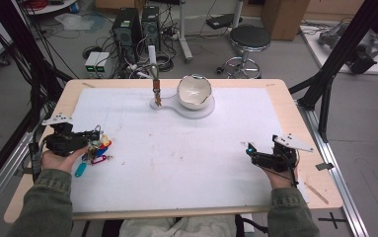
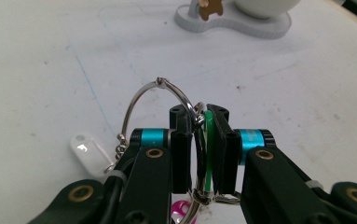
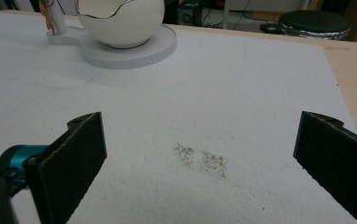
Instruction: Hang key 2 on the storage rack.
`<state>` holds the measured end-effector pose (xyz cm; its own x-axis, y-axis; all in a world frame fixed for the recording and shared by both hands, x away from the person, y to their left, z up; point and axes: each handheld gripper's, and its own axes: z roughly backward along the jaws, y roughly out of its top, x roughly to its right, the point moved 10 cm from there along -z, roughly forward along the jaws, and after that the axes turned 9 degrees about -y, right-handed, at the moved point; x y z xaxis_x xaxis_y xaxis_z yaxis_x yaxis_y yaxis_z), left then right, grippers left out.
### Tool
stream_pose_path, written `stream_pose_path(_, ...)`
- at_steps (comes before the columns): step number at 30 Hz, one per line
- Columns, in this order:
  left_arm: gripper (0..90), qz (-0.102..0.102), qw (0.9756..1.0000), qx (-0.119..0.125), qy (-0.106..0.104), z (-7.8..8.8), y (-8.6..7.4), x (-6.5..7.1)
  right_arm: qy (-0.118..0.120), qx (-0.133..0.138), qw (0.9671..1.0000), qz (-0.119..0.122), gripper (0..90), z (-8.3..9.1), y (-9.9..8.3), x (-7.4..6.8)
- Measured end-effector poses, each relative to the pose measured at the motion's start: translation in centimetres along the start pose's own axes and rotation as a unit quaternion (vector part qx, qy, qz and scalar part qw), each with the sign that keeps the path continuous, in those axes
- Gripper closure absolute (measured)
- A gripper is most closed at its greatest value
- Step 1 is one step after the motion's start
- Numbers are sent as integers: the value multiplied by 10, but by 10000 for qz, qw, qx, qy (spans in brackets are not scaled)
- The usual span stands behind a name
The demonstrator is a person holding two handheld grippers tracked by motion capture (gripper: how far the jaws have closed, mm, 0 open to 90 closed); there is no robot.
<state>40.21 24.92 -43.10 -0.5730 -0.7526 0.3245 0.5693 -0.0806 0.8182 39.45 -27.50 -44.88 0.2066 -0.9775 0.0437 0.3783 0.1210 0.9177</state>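
Left gripper (image 2: pixel 199 154) jaws clamped on key ring (image 2: pixel 167 100) — thin wire, tags dangling, likely to slip out. Right gripper (image 3: pixel 199 163) jaws wide apart over counter (image 3: pixel 260 93).

You are in a lab.
Computer towers (image 1: pixel 136 27), loose cables (image 1: pixel 171 59), a stool (image 1: pixel 249 39) and black frame struts (image 1: pixel 347 37) surround your table (image 1: pixel 295 118).

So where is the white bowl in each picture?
High view: the white bowl sits at the table's far middle, on a white stand.
Left gripper view: top edge, right of middle, cut off.
Right gripper view: top left.
Shared landmark: the white stand under it.
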Motion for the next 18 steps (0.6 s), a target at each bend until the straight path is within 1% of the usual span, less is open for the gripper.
stream_pose_path(2, 798, -37, 10000, -27, 3, 1, 1, 2, 26, 31, 10000, -18, 15, 1, 1, 0)
stream_pose_path(5, 797, -41, 10000, -18, -21, 3, 5, 6, 36, 58, 10000, -40, 15, 2, 1, 0)
stream_pose_path(7, 797, -70, 9999, 8, -86, 5, 8, 9, 75, 86, 9999, -28, 15, 1, 2, 1)
stream_pose_path(10, 798, -118, 9998, 9, -151, 6, 12, 12, 147, 74, 9998, -111, 15, 1, 2, -1)
stream_pose_path(12, 798, -149, 9996, 20, -232, 6, 14, 16, 147, 92, 9998, -115, 15, 1, 2, 0)
stream_pose_path(13, 798, -158, 9996, 18, -234, 6, 14, 16, 153, 112, 9997, -129, 15, 1, 3, 0)
stream_pose_path(16, 797, -209, 9996, 39, -207, 8, 21, 19, 142, 154, 9997, -157, 15, 3, 4, 1)
stream_pose_path(18, 798, -232, 9994, 96, -244, 10, 27, 22, 132, 175, 9996, -176, 15, 3, 4, 2)
